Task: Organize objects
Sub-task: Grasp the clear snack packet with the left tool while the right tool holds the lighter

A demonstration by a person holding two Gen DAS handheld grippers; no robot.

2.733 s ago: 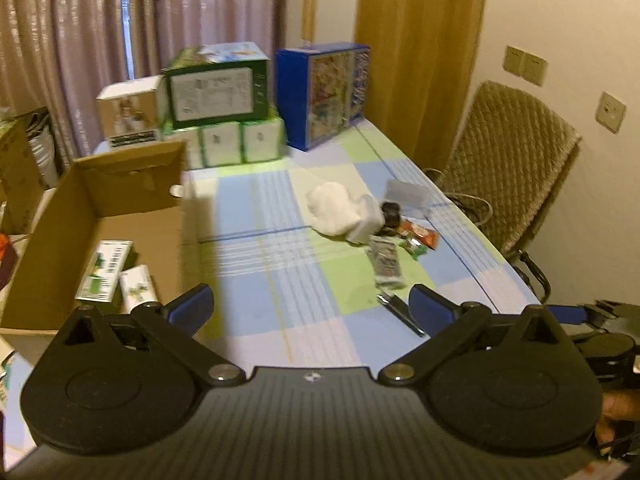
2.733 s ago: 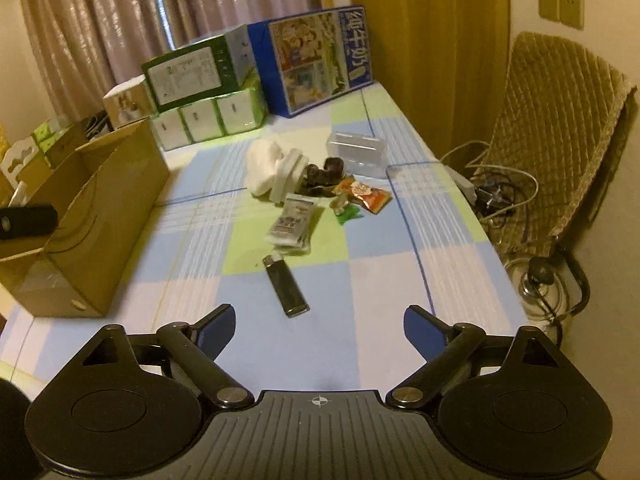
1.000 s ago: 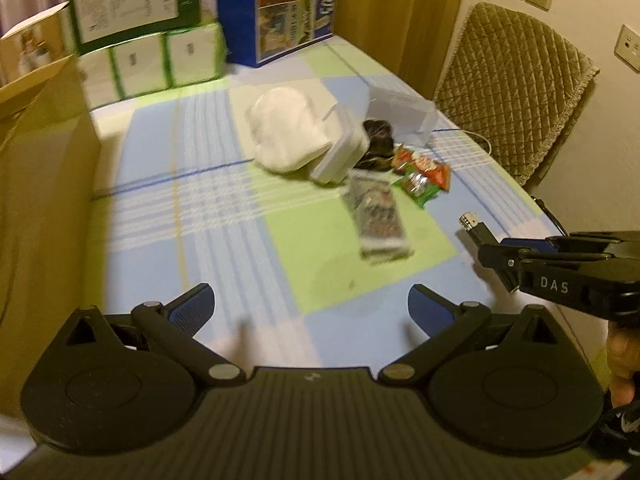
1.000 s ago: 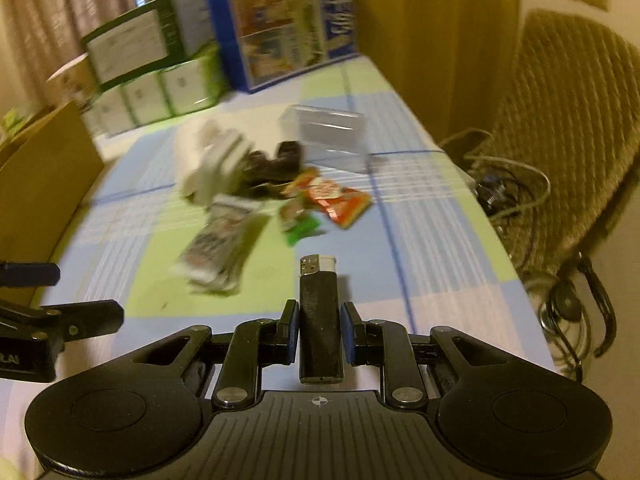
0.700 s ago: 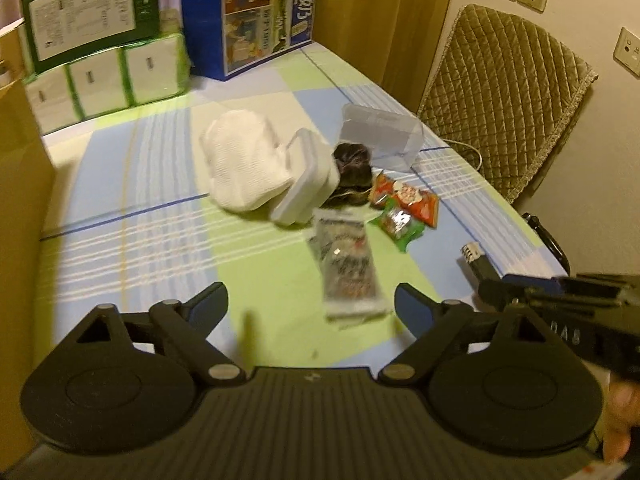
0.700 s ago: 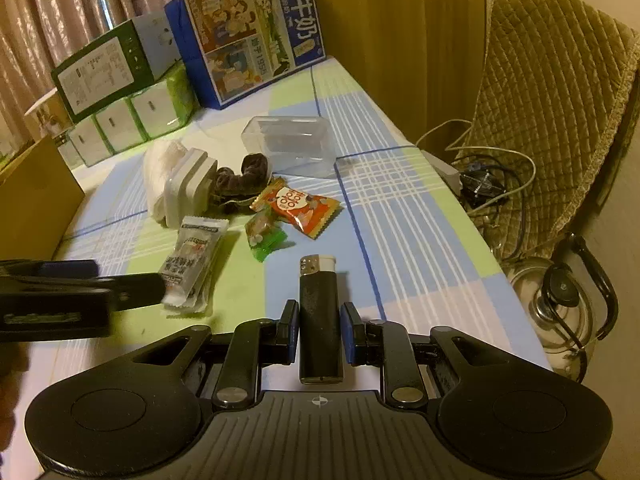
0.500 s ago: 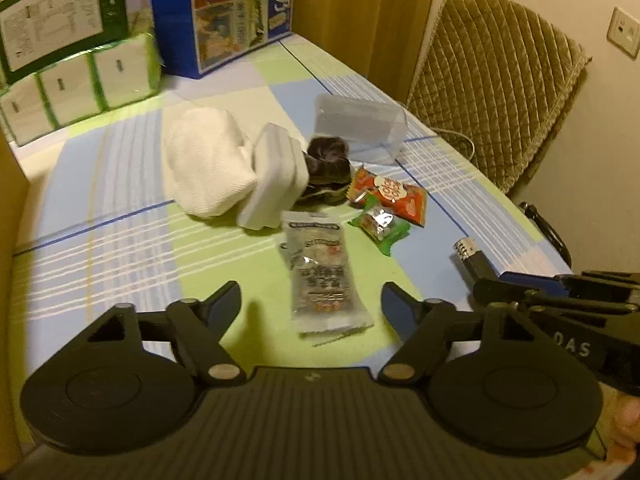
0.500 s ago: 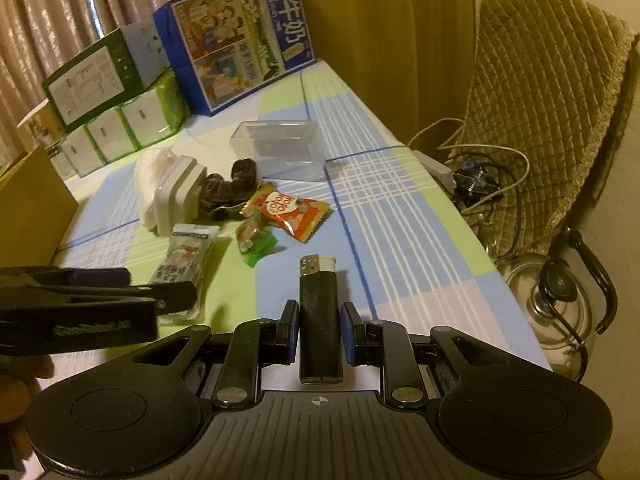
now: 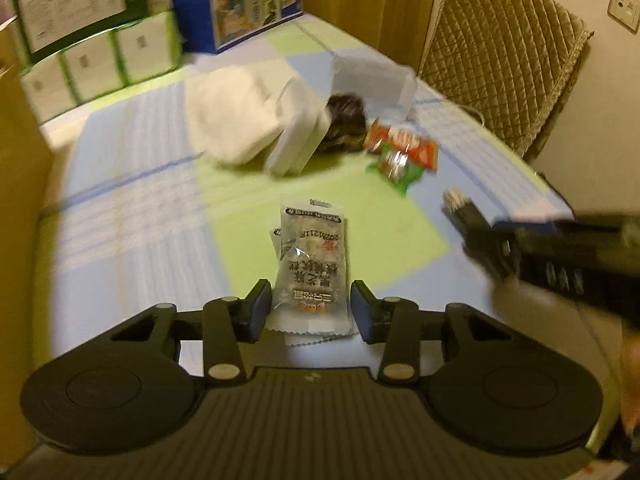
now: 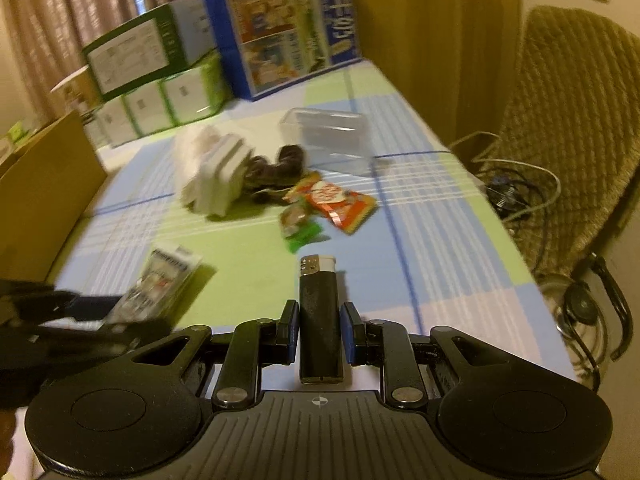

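Observation:
A silver snack packet lies lengthwise on the checked tablecloth. My left gripper has narrowed around its near end, with a pad against each long edge. My right gripper is shut on a black lighter with a white and metal top, held upright above the table's near right part. In the left wrist view the right gripper shows at the right with the lighter sticking out. The right wrist view shows the left gripper and the packet at the lower left, blurred.
Further back lie a white cloth, a white case, a dark bundle, a clear plastic box, a red snack bag and a green candy. A cardboard box stands left, stacked cartons behind, a quilted chair right.
My left gripper moved forward and down over the silver packet and its fingers narrowed from wide open to its edges. The right gripper picked up the lighter earlier and still holds it.

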